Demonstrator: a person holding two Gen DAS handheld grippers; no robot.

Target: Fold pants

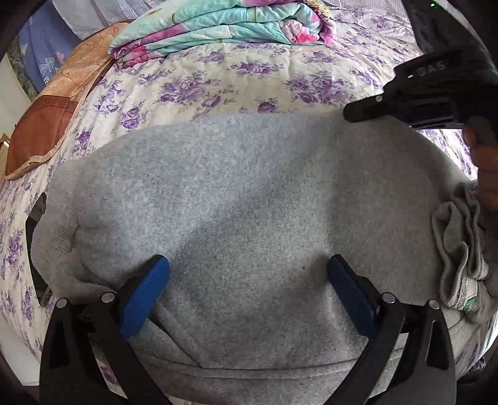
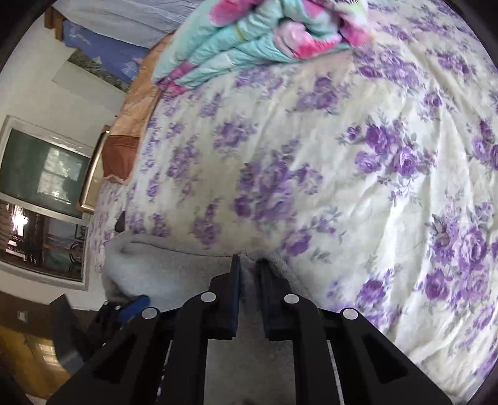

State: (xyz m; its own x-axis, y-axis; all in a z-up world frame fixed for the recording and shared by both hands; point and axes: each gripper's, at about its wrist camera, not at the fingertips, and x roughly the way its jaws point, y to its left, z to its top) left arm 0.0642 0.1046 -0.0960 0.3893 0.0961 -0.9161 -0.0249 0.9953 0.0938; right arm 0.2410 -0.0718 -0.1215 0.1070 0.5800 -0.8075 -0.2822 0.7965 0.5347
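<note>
The grey fleece pants (image 1: 249, 199) lie folded on the flowered bed sheet (image 1: 236, 74), filling the left wrist view. My left gripper (image 1: 249, 268) is open, its blue pads (image 1: 146, 293) wide apart just over the near part of the pants. My right gripper (image 2: 248, 264) is shut on the far right edge of the pants (image 2: 174, 268); grey cloth sits between its fingers. It also shows in the left wrist view (image 1: 404, 102) at the upper right. The waistband with a label (image 1: 460, 280) bunches at the right.
A folded turquoise and pink quilt (image 1: 224, 25) lies at the far side of the bed. A brown and orange cloth (image 1: 46, 118) hangs at the left bed edge. A window (image 2: 46, 168) and furniture stand beyond the bed's left side.
</note>
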